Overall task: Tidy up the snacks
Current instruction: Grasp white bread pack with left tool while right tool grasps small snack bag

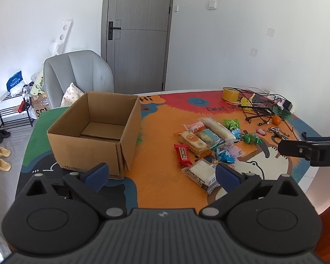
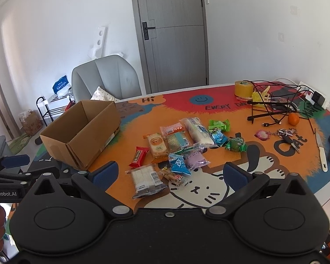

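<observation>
An open, empty cardboard box (image 1: 94,132) (image 2: 81,132) stands on the left of the colourful table mat. To its right lies a loose pile of wrapped snacks (image 1: 209,145) (image 2: 178,147): a red bar (image 1: 182,154) (image 2: 139,156), a white wafer pack (image 1: 201,172) (image 2: 145,178), a long white roll (image 1: 217,126) (image 2: 198,131), and green and blue candies. My left gripper (image 1: 162,175) hovers open near the table's front edge, between box and pile. Above the front of the pile, my right gripper (image 2: 170,176) is open too, nothing between its fingers.
At the back right of the table lie a yellow tape roll (image 2: 243,88), tangled black cables (image 2: 272,105), an orange (image 2: 293,118), keys (image 2: 286,133), and a knife (image 2: 321,151) with a peeler. A grey chair (image 1: 77,77) stands behind the box.
</observation>
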Motion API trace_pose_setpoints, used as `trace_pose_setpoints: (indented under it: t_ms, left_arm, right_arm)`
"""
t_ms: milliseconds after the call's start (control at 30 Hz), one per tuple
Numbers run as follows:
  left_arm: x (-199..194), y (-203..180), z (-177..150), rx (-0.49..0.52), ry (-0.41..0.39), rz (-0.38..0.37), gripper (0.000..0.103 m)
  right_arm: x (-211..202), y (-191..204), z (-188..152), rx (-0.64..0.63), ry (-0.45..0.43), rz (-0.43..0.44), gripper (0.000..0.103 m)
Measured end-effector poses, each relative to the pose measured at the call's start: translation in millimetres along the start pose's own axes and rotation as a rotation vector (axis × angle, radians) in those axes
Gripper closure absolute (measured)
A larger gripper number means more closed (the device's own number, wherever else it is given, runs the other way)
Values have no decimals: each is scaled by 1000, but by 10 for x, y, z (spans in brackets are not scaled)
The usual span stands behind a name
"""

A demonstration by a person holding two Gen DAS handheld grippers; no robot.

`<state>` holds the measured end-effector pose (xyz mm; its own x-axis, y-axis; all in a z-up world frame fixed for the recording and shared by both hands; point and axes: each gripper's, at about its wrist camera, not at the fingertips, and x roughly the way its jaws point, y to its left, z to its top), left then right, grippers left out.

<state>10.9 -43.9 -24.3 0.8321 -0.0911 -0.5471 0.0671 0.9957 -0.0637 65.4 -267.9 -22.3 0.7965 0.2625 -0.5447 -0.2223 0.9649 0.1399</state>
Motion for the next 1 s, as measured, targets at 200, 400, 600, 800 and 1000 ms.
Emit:
trace_pose_setpoints:
  t_ms: [200, 400, 600, 800, 1000]
  left_arm:
    - [144, -44, -29, -3, 3, 7, 1]
    - [310, -121, -80, -19, 11, -4, 1]
    - [485, -255, -139, -21, 33, -31, 1]
    - [697, -381, -212, -40, 58, -52, 1]
    - [892, -520, -250, -44, 63, -48, 1]
  right_arm:
    - [110, -80, -56, 22, 7, -21, 0]
    - [199, -185, -127, 41, -1, -35, 0]
    - [324, -306, -205, 68, 7, -59, 0]
    - [427, -414, -289, 75, -8, -83, 0]
    - [581, -589, -365, 125, 9, -70, 0]
